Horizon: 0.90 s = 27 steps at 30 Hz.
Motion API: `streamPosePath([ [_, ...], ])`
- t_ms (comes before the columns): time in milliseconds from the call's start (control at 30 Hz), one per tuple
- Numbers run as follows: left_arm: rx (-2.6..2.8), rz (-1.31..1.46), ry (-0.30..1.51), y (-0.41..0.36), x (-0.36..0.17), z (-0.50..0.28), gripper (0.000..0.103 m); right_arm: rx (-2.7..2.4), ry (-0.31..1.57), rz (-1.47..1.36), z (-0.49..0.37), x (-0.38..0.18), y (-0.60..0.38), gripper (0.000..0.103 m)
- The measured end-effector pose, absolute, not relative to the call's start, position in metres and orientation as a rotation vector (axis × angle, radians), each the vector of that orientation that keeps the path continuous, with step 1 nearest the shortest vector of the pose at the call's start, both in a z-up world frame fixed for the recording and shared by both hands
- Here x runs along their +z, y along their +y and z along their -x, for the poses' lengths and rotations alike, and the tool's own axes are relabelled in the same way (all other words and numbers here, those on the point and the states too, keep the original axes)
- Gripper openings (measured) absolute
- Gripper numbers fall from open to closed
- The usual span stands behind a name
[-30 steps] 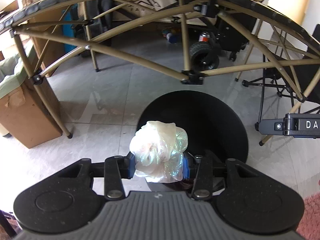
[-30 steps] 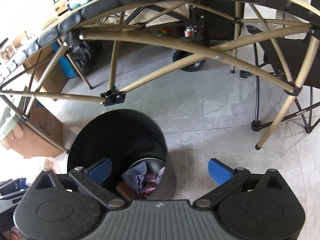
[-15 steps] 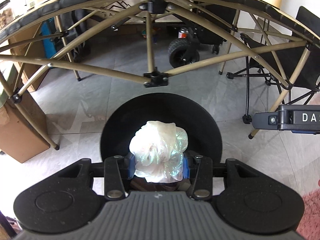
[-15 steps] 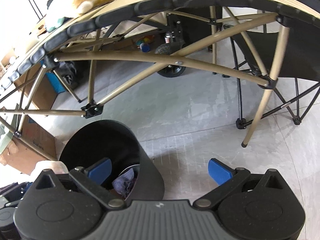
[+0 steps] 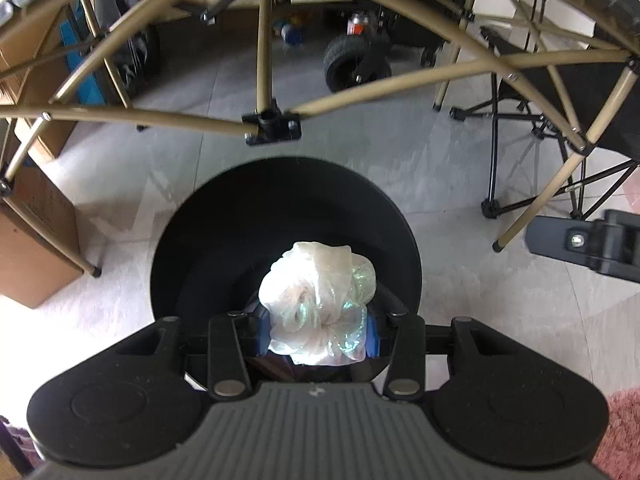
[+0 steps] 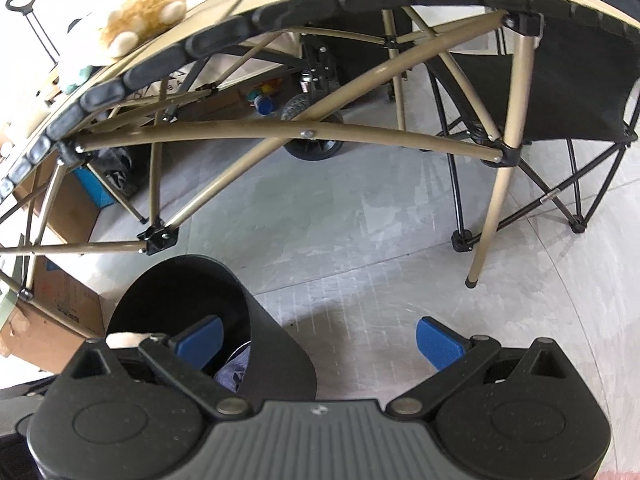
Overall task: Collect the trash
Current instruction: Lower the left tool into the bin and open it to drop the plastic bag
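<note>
Clenched between the blue pads of my left gripper (image 5: 318, 330) is one crumpled ball of iridescent clear plastic film (image 5: 318, 304). I hold it directly above the mouth of the one round black trash bin (image 5: 224, 216), I think so that it falls inside on release. Jaws of my right gripper (image 6: 320, 338) stand released and empty, the bin beside its left pad.

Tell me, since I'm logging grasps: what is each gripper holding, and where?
The left gripper pinches a crumpled plastic wad by its lower sides, over the black bin. The right gripper holds nothing.
</note>
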<state>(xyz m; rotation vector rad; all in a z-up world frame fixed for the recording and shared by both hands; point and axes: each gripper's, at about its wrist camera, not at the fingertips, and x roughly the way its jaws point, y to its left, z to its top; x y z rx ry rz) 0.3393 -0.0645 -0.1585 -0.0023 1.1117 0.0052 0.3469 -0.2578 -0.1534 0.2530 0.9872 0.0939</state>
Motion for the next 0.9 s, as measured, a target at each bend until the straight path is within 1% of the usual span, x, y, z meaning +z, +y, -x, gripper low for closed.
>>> streamPosePath([
  [467, 0.055, 0.053, 1.318, -0.060, -0.197, -0.366, 0.044, 0.057, 1.013, -0.304, -0.350, -0.163, -0.266, 0.103],
  [733, 0.070, 0.058, 1.345, -0.053, -0.210, -0.368, 0.044, 0.064, 1.023, -0.317, -0.353, -0.166, -0.266, 0.103],
  [900, 0.073, 0.057, 1.348, -0.054, -0.212, -0.369, 0.047, 0.065, 1.030, -0.331, -0.353, -0.167, -0.267, 0.103],
])
